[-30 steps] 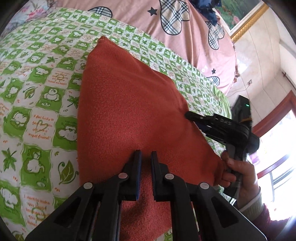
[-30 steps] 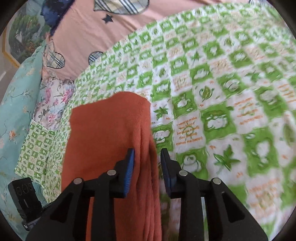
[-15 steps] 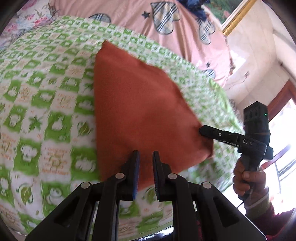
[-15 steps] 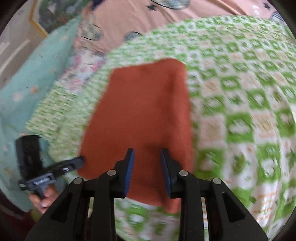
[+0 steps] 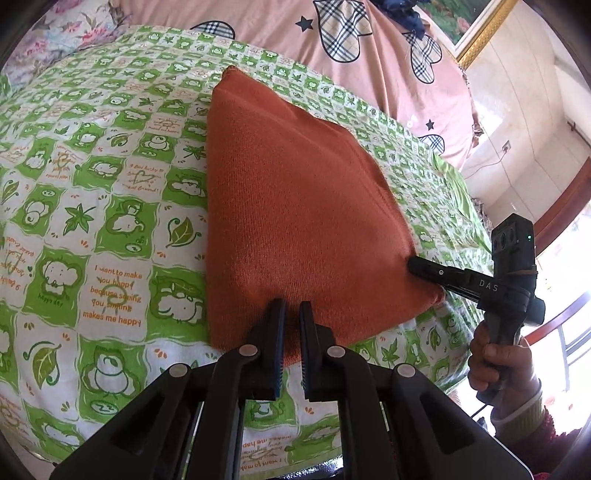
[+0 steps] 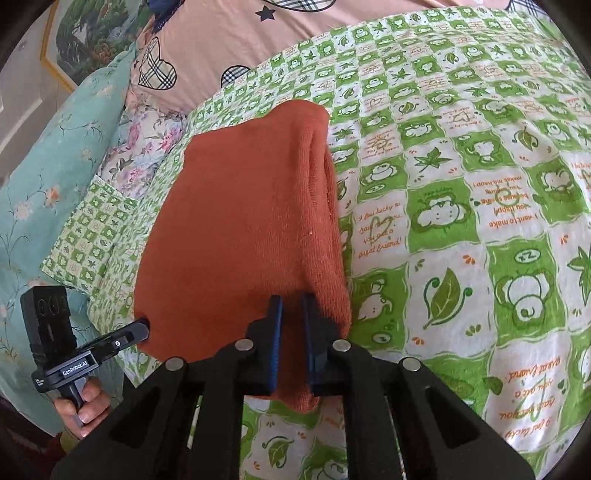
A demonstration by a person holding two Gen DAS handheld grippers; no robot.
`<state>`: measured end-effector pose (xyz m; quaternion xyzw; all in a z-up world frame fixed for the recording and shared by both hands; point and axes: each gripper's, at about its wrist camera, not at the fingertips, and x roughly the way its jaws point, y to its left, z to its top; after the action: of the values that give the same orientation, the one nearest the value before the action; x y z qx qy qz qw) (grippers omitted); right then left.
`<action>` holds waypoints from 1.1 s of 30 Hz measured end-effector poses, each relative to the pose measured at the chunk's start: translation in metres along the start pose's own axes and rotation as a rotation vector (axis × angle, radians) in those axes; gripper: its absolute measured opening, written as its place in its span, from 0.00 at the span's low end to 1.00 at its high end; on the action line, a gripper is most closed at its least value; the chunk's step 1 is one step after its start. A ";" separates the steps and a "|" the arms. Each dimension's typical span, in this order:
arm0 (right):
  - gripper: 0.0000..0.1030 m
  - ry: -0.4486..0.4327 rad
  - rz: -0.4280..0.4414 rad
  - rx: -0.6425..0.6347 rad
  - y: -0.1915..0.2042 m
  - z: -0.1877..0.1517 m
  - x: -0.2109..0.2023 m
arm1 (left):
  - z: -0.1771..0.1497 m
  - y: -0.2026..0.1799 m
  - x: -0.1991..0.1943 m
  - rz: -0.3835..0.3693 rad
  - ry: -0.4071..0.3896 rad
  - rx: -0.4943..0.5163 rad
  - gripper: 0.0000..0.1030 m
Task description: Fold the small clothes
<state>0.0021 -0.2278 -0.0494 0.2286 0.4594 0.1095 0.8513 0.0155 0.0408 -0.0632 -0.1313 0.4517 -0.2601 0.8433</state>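
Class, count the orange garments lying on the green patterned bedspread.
1. The folded orange garment lies on the green bedspread, between the left gripper and the right gripper. Others may lie outside the views.

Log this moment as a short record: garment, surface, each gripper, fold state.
garment: orange knitted garment, folded into a compact stack, layered edge visible in the right wrist view
surface: green-and-white checked bedsheet
left gripper: at the garment's near edge, jaws narrowly apart, fabric between them, grip uncertain
right gripper: at the garment's near edge, jaws narrowly apart, grip uncertain
background: pink quilt with plaid hearts
fold state: looks neatly folded, flat on the sheet
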 end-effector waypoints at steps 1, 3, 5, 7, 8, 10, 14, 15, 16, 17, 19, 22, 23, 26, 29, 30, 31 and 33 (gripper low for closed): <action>0.10 -0.001 0.001 0.001 -0.001 -0.001 -0.001 | -0.001 0.001 0.000 -0.003 -0.001 -0.004 0.07; 0.10 -0.004 -0.006 0.001 0.001 -0.003 -0.001 | -0.002 0.003 0.000 -0.007 -0.005 -0.019 0.07; 0.10 -0.003 -0.020 -0.003 0.004 -0.006 -0.001 | -0.003 0.004 0.000 -0.004 -0.012 -0.037 0.07; 0.11 -0.001 -0.031 -0.012 0.006 -0.006 -0.002 | -0.004 0.002 -0.001 0.009 -0.013 -0.040 0.07; 0.12 0.000 -0.035 -0.014 0.008 -0.008 -0.004 | -0.005 0.001 -0.002 0.014 -0.013 -0.040 0.07; 0.14 0.002 -0.041 -0.016 0.010 -0.008 -0.007 | -0.007 -0.002 -0.004 0.033 -0.012 -0.034 0.07; 0.15 -0.010 -0.072 -0.031 0.017 -0.015 -0.021 | -0.013 -0.009 -0.010 0.076 -0.014 -0.015 0.07; 0.16 -0.012 -0.078 -0.036 0.019 -0.017 -0.023 | -0.014 -0.013 -0.013 0.098 -0.014 0.000 0.07; 0.20 -0.016 -0.085 -0.043 0.021 -0.019 -0.027 | -0.015 -0.015 -0.014 0.110 -0.013 0.011 0.09; 0.22 -0.018 -0.089 -0.050 0.023 -0.022 -0.030 | -0.015 -0.018 -0.015 0.120 -0.012 0.023 0.15; 0.42 -0.022 -0.091 -0.065 0.028 -0.026 -0.035 | -0.017 -0.027 -0.019 0.123 -0.006 0.054 0.35; 0.66 -0.041 -0.130 -0.096 0.035 -0.032 -0.043 | -0.020 -0.037 -0.027 0.175 -0.023 0.091 0.86; 0.66 -0.047 -0.146 -0.116 0.037 -0.035 -0.046 | -0.021 -0.041 -0.032 0.219 -0.051 0.111 0.88; 0.66 -0.042 -0.168 -0.123 0.036 -0.040 -0.049 | -0.024 -0.043 -0.041 0.274 -0.070 0.145 0.88; 0.67 -0.027 -0.182 -0.119 0.032 -0.045 -0.050 | -0.026 -0.037 -0.048 0.298 -0.070 0.131 0.88; 0.69 -0.022 -0.187 -0.122 0.032 -0.047 -0.050 | -0.028 -0.033 -0.049 0.301 -0.067 0.121 0.88; 0.71 -0.017 -0.190 -0.125 0.033 -0.048 -0.050 | -0.029 -0.029 -0.051 0.308 -0.063 0.108 0.88; 0.74 -0.011 -0.193 -0.138 0.035 -0.052 -0.050 | -0.032 -0.022 -0.054 0.319 -0.052 0.086 0.88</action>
<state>-0.0678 -0.2020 -0.0198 0.1249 0.4661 0.0571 0.8740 -0.0426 0.0525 -0.0336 -0.0283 0.4331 -0.1386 0.8902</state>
